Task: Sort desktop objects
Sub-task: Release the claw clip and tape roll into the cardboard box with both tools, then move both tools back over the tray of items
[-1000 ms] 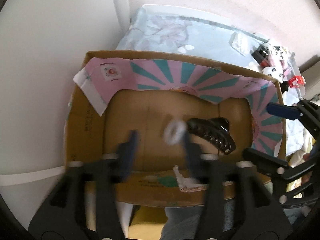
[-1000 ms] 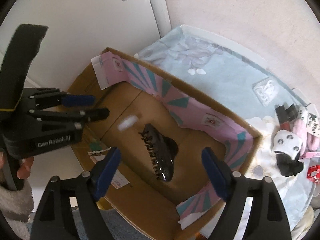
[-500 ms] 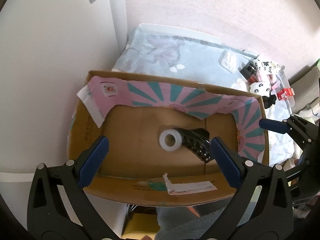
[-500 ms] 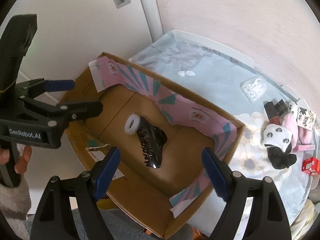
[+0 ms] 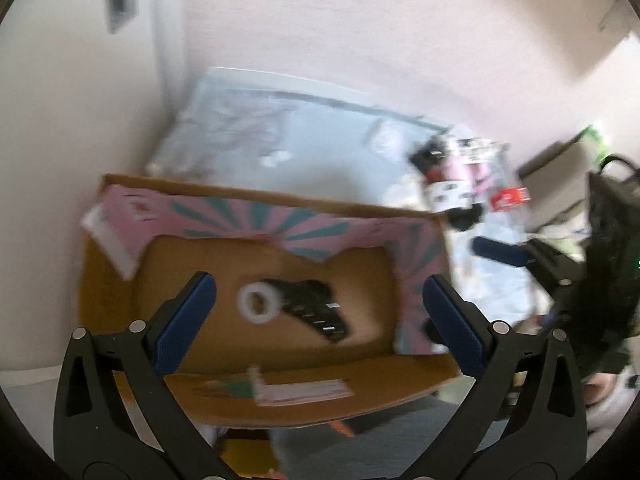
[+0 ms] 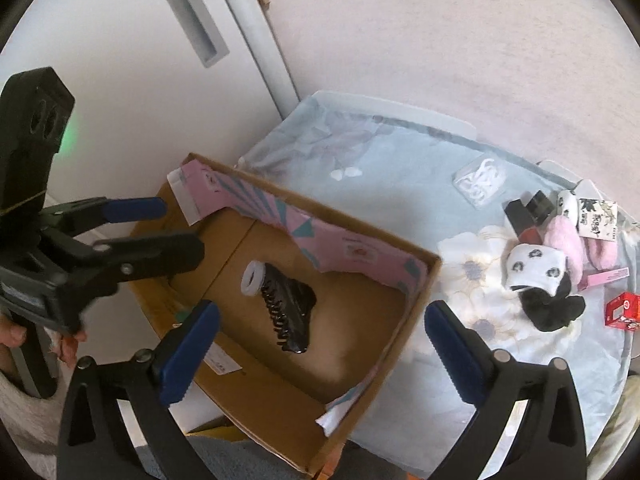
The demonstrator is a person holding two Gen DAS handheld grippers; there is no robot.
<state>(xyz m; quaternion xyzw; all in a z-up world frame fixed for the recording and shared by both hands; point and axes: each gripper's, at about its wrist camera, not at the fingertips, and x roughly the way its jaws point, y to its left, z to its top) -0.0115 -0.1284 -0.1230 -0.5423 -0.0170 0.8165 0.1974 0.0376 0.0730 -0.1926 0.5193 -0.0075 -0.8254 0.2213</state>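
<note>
A cardboard box [image 5: 100, 280] [image 6: 428, 276] with pink and teal flaps holds a white tape roll [image 5: 258, 303] [image 6: 253, 279] lying against a black hair claw clip [image 5: 320, 312] [image 6: 290, 314]. My left gripper [image 5: 318, 320] is open and empty above the box's near side; it also shows at the left of the right wrist view [image 6: 160, 224]. My right gripper [image 6: 320, 344] is open and empty above the box. Loose items sit on the floral cloth: a white sock [image 6: 534, 268], a black item [image 6: 552, 308], pink fluffy items [image 6: 568, 244], a red box [image 6: 622, 310].
The table with the pale blue floral cloth [image 6: 400, 176] stands against a pink wall. A white door with a recessed handle [image 6: 188, 20] is at the left. A clear packet [image 6: 480, 180] lies on the cloth. A black bag [image 5: 612, 240] is at the far right.
The left gripper opened and dropped the white tape roll into the box beside the hair clip, then pulled up and back. The right gripper also rose away from the box.
</note>
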